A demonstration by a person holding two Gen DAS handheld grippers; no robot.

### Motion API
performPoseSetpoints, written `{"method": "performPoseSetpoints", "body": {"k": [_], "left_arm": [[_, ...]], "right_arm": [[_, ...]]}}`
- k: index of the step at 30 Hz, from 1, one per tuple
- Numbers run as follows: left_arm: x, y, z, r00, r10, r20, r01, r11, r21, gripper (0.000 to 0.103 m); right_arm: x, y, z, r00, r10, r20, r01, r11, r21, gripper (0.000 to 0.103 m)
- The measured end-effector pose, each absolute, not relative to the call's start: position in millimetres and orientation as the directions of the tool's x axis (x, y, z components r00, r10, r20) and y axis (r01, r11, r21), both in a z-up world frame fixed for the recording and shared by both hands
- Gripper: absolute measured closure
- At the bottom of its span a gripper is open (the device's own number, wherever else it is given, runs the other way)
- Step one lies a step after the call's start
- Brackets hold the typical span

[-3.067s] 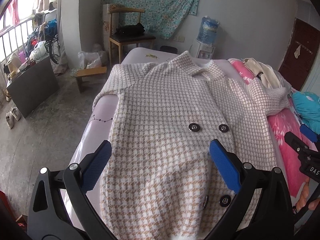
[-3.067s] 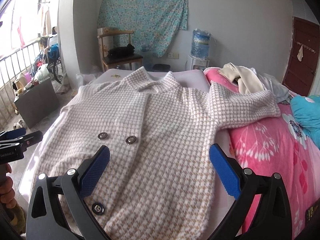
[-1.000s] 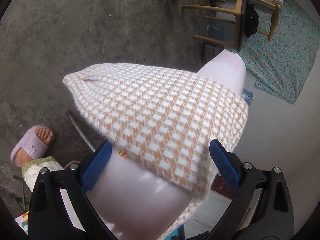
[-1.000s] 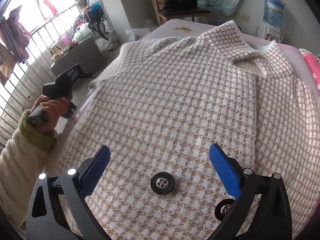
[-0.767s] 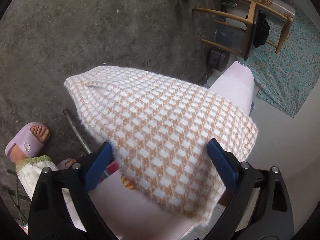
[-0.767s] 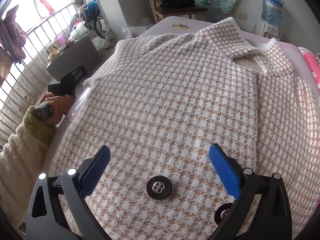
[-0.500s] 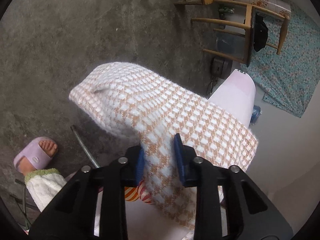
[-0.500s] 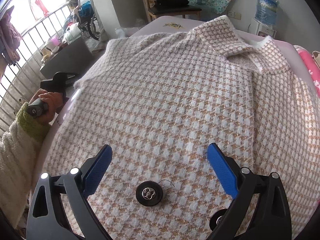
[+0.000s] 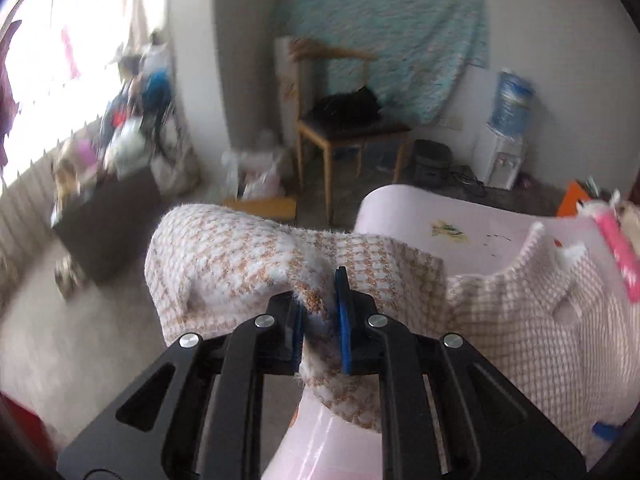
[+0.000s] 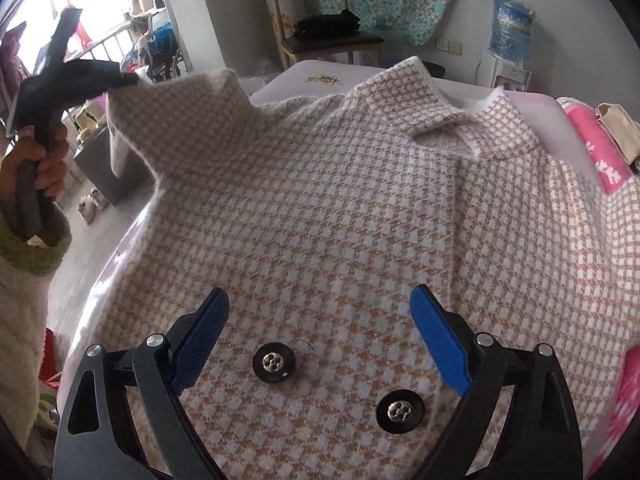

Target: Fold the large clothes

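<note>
A beige-and-white houndstooth coat (image 10: pixel 340 208) lies front up on a pale pink bed (image 10: pixel 280 76), with black buttons (image 10: pixel 274 362) near me. My left gripper (image 9: pixel 320 300) is shut on the coat's left sleeve (image 9: pixel 224 248) and holds it lifted above the bed's left edge; it also shows in the right wrist view (image 10: pixel 120 78). My right gripper (image 10: pixel 320 332) is open and empty, low over the coat's front by the buttons.
A wooden chair (image 9: pixel 340 120) with a dark bag stands behind the bed. A water dispenser (image 9: pixel 508 132) is at the back right. A pink floral quilt (image 10: pixel 596 148) lies on the bed's right side. Clutter sits by the window at left.
My left gripper has closed on the hanging sleeve and swung it up from beside the bed to above the bed edge. My right gripper has stayed open over the coat front.
</note>
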State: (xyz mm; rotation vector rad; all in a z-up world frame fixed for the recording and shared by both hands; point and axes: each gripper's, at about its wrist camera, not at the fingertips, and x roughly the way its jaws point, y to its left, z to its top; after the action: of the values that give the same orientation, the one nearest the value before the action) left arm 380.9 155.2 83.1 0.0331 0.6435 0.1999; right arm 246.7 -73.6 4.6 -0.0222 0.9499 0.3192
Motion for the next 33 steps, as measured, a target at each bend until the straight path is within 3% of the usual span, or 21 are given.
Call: {"method": "performPoseSetpoints", "body": {"k": [3, 5, 8, 10, 11, 12, 15, 21, 26, 30, 33], "left_arm": [[358, 71, 98, 0.827, 0.134, -0.545, 0.019, 0.964, 0.265, 0.09], [344, 30, 91, 0.815, 0.07, -0.575, 0.135, 0.943, 0.305, 0.088], [331, -9, 64, 0.726, -0.025, -0.687, 0.278, 0.924, 0.261, 0.083], [321, -18, 37, 0.671, -0.052, -0.74, 0.32, 0.921, 0.225, 0.069], [315, -20, 24, 0.651, -0.044, -0.758, 0.323, 0.919, 0.224, 0.051], [308, -20, 12, 0.639, -0.039, -0.768, 0.326, 0.918, 0.225, 0.042], [289, -19, -10, 0.621, -0.03, -0.784, 0.329, 0.917, 0.226, 0.027], [282, -9, -41, 0.575, 0.048, -0.817, 0.245, 0.942, 0.229, 0.019], [281, 15, -61, 0.523, 0.048, -0.851, 0.175, 0.971, 0.162, 0.015], [286, 35, -65, 0.509, -0.013, -0.86, 0.123, 0.991, 0.058, 0.007], [287, 45, -67, 0.5, -0.049, -0.865, 0.1, 0.995, 0.001, 0.007]], "right_arm": [[236, -87, 11, 0.559, 0.241, -0.793, -0.248, 0.962, 0.118, 0.013], [228, -98, 12, 0.567, 0.227, -0.792, -0.219, 0.968, 0.121, 0.013], [218, -117, 10, 0.565, 0.209, -0.798, -0.174, 0.976, 0.133, 0.013], [216, -131, 5, 0.551, 0.205, -0.809, -0.148, 0.978, 0.148, 0.013], [215, -136, 1, 0.537, 0.204, -0.819, -0.134, 0.979, 0.155, 0.013], [214, -142, -4, 0.524, 0.203, -0.827, -0.124, 0.979, 0.161, 0.013], [212, -152, -17, 0.489, 0.202, -0.848, -0.106, 0.979, 0.172, 0.013], [215, -151, -38, 0.458, 0.197, -0.867, -0.11, 0.98, 0.165, 0.01], [214, -143, -44, 0.48, 0.155, -0.864, -0.139, 0.985, 0.1, 0.006], [214, -146, -44, 0.482, 0.17, -0.86, -0.135, 0.984, 0.118, 0.006], [212, -145, -45, 0.494, 0.163, -0.854, -0.141, 0.984, 0.107, 0.006]]}}
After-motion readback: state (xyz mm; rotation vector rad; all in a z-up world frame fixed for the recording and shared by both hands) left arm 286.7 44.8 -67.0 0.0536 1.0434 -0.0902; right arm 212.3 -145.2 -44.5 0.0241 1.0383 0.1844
